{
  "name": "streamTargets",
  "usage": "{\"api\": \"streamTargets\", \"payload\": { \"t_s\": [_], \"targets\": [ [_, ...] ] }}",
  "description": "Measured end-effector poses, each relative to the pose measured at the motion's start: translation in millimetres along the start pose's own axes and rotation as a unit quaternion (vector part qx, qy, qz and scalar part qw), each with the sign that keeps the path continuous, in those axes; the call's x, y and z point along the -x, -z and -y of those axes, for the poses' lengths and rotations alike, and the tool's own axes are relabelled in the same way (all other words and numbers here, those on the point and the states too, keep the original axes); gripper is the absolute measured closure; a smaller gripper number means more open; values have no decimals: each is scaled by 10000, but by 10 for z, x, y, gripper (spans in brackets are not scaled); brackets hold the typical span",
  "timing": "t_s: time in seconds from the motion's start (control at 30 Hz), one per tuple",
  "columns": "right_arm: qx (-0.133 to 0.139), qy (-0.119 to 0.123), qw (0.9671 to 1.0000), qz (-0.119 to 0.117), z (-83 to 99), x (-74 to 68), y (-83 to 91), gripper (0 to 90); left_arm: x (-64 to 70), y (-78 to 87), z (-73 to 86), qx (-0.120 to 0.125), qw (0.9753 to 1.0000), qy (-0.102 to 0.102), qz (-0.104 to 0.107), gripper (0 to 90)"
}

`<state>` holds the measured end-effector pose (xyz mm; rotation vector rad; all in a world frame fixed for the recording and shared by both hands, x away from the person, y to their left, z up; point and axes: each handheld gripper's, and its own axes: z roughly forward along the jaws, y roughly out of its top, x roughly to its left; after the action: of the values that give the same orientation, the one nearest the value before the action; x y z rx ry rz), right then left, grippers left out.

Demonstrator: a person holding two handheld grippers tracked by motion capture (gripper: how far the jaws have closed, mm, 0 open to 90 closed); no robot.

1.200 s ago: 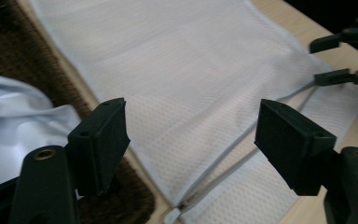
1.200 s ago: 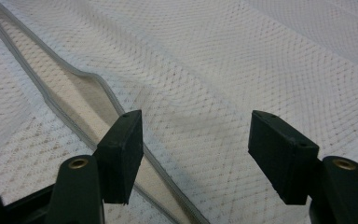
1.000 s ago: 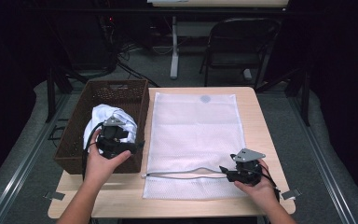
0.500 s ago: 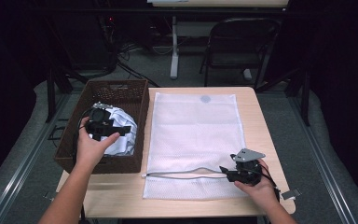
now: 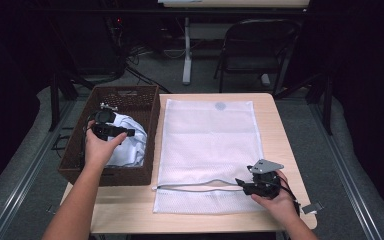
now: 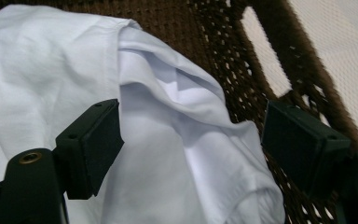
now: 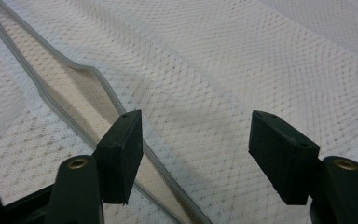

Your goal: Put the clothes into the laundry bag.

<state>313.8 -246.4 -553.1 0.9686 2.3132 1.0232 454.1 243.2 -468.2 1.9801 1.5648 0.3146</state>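
Now, biggest first:
mesh bag [image 5: 207,150]: flat on table, zip mouth barely agape; may snag entry.
basket [image 5: 150,130]: wall could catch cloth.
white cloth [image 6: 158,140]: in basket, loose; might slip.
L gripper [image 6: 191,140]: spread over cloth.
R gripper [image 7: 196,154]: spread at zip, nothing held.

white cloth [image 6: 158,140] cut off at the left gripper view's left and bottom edges, partly behind the fingers [image 6: 91,149]

You have a dark folding chair [image 5: 260,47] beyond the table's far edge, a white desk leg [image 5: 186,50] to its left, and cables [image 5: 145,75] trailing over the grey floor.
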Motion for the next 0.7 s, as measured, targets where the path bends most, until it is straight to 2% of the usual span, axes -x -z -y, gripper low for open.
{"api": "streamTargets", "payload": {
  "t_s": [0.17,0.27,0.37,0.5,0.7],
  "targets": [
    [-21,-5,10000,-14,2,-5,-5,352,-114,-130,-32,-111,9996,234,-141,202],
    [-20,21,10000,-29,1,-9,-8,351,-158,-190,-33,-148,9989,265,-346,202],
    [-27,39,10000,-49,2,-11,-13,351,-182,-238,-35,-199,9984,352,-403,196],
    [-35,38,10000,-62,2,-15,-16,350,-205,-292,-49,-269,9979,455,-381,178],
    [-30,38,10000,-80,2,-19,-17,350,-196,-346,-65,-304,9973,463,-478,160]
  ]
}}
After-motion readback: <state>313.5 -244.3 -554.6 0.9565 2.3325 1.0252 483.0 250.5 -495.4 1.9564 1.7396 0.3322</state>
